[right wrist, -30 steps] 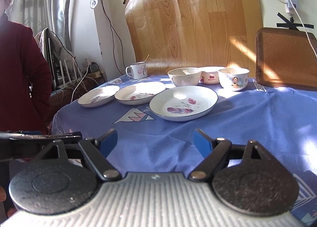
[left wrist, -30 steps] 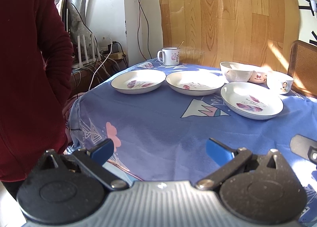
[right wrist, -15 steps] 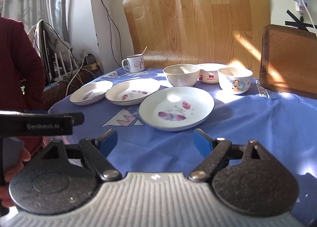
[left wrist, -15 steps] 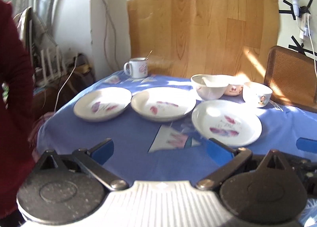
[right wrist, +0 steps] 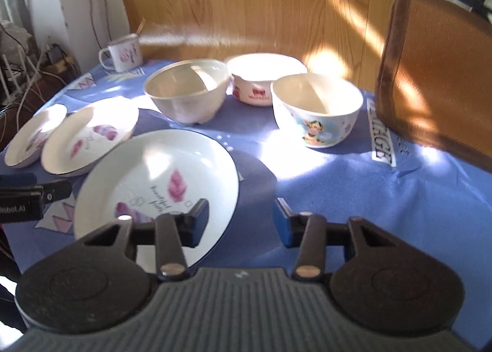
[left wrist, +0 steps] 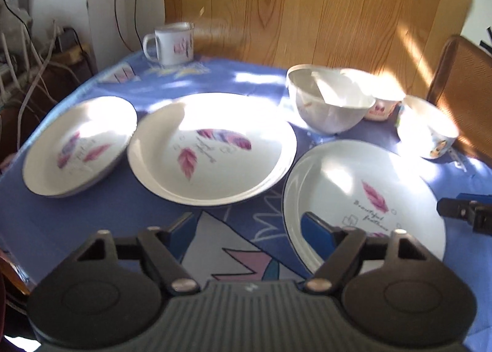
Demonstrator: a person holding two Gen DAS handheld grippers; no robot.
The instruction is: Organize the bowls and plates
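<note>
Three white feather-print plates lie on the blue tablecloth: a left plate (left wrist: 77, 144), a middle plate (left wrist: 212, 149) and a right plate (left wrist: 363, 204), the last also in the right wrist view (right wrist: 156, 176). Behind them stand a plain white bowl (left wrist: 329, 106), a small pink-print bowl (right wrist: 264, 81) and a cartoon-print bowl (right wrist: 316, 109). My left gripper (left wrist: 249, 229) is open and empty, its right finger over the right plate's near-left rim. My right gripper (right wrist: 241, 222) is open and empty, its left finger over that plate's near-right rim.
A white mug (left wrist: 172, 42) with a stick in it stands at the back left of the table. A wooden board (left wrist: 307, 7) leans behind the table. A brown chair back (right wrist: 436, 81) stands at the right. Cables and a router (left wrist: 18, 53) sit off the table's left edge.
Both grippers have moved forward over the table and lower, close to the right plate. The dishes have not moved.
</note>
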